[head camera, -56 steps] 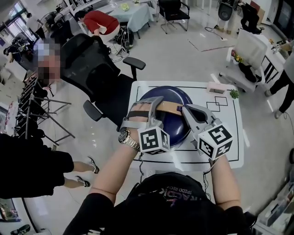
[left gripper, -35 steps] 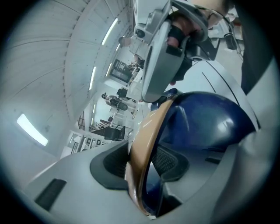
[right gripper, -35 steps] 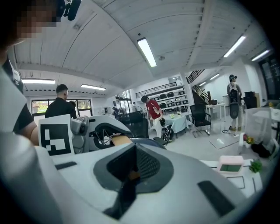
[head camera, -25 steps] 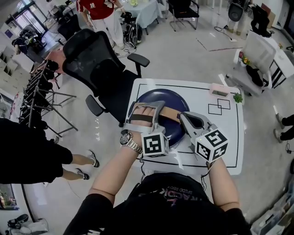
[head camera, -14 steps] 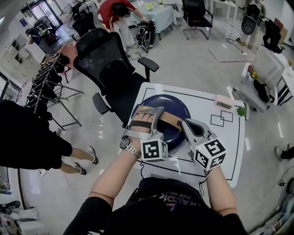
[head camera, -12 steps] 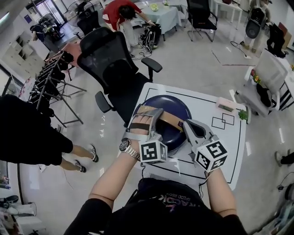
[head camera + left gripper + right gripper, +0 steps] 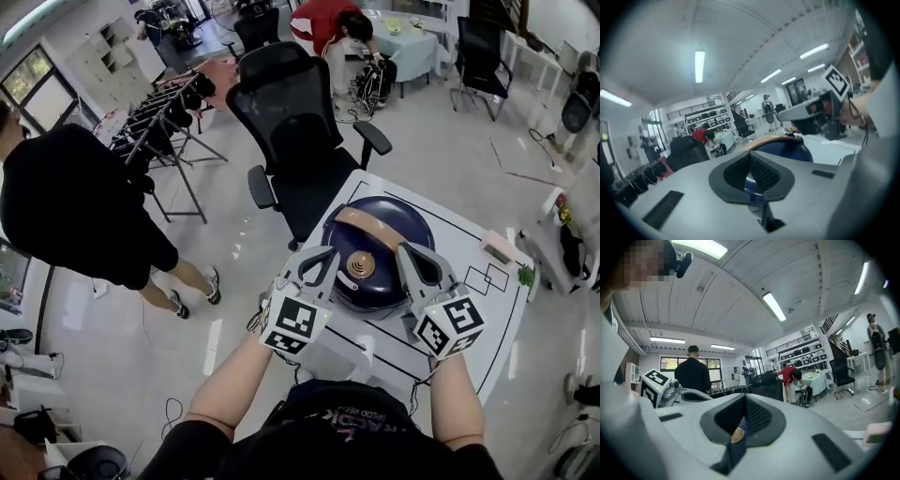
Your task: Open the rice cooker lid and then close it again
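Right now my left tongs and right tongs, both pressed together and empty, flank the cooker on the table, lid down; probably opening comes next, needing a grip on its latch.

The white worktop, marked with 2 small black squares, carries the dark blue rice cooker, a pink box near its far edge and a small green thing just beside that

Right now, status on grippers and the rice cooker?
Left gripper shut, empty, front-left of rice cooker. Right gripper shut, empty, front-right. Lid down, tan handle across it. Nothing blocking it.
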